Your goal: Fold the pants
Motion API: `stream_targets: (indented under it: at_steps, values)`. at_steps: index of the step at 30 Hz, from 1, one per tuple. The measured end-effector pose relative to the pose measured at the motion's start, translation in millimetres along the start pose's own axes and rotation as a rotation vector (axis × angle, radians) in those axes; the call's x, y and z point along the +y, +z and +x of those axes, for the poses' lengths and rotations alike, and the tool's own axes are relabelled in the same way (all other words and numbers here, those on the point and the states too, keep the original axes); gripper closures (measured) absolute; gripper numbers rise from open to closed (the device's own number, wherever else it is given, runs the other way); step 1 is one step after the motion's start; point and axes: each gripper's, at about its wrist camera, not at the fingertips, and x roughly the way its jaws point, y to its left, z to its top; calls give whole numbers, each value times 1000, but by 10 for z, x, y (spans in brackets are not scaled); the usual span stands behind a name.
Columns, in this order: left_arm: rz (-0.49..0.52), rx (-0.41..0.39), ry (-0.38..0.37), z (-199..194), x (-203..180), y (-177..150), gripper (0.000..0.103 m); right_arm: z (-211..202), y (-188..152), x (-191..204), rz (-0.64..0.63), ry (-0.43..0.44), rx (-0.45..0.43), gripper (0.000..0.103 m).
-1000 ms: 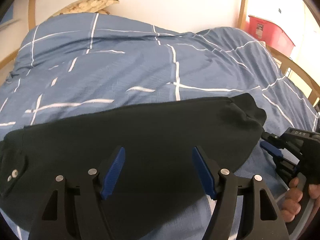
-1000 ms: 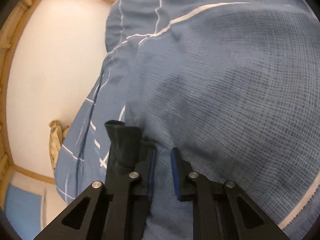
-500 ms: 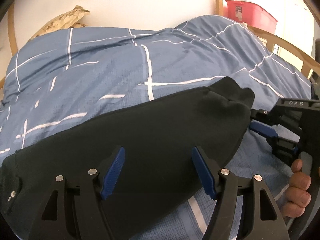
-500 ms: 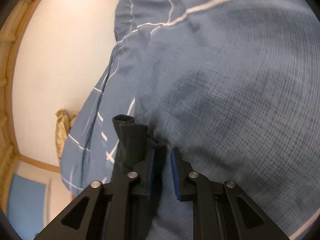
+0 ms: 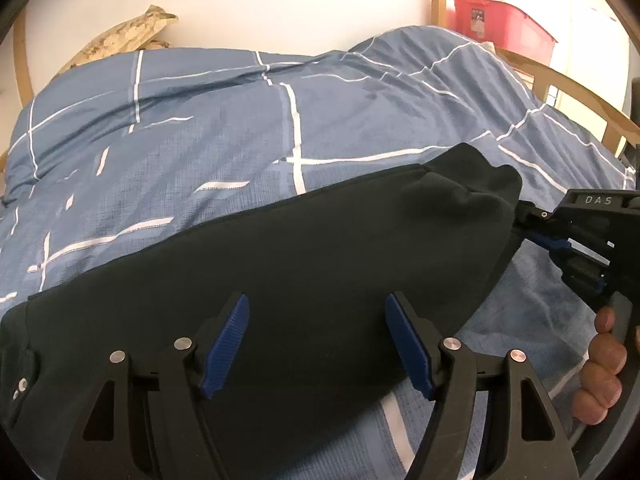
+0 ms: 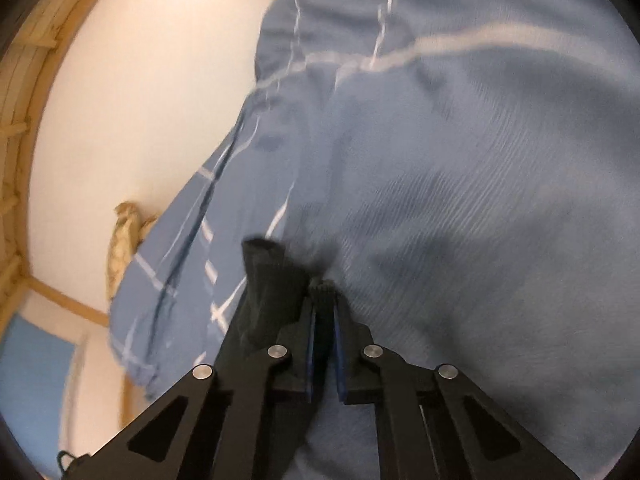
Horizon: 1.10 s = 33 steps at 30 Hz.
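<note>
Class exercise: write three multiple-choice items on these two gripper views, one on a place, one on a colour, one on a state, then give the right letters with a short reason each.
1. The black pants lie on: A a wooden floor; B the blue checked duvet; C a chair.
2. The storage box behind the bed is: A red; B green; C white.
3. The left gripper is: A shut on a sock; B shut on nothing; C open.

Answers: 1 B, duvet shows around the pants. 2 A, plainly red. 3 C, its blue pads stand wide apart above the pants, while the right gripper pinches the pants' end.
</note>
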Motion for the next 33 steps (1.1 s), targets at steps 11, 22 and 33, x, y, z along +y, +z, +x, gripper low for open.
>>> stream_targets:
  at_steps: [11, 22, 33]
  values:
    - [-18, 18, -2, 56, 14, -45, 31, -34, 21, -50, -52, -199, -71, 96]
    - [-15, 36, 3, -99, 59, -114, 28, -122, 0, -99, 29, -263, -88, 83]
    - [-24, -12, -30, -894, 499, -224, 28, -734, -359, 831, -237, -238, -224, 42]
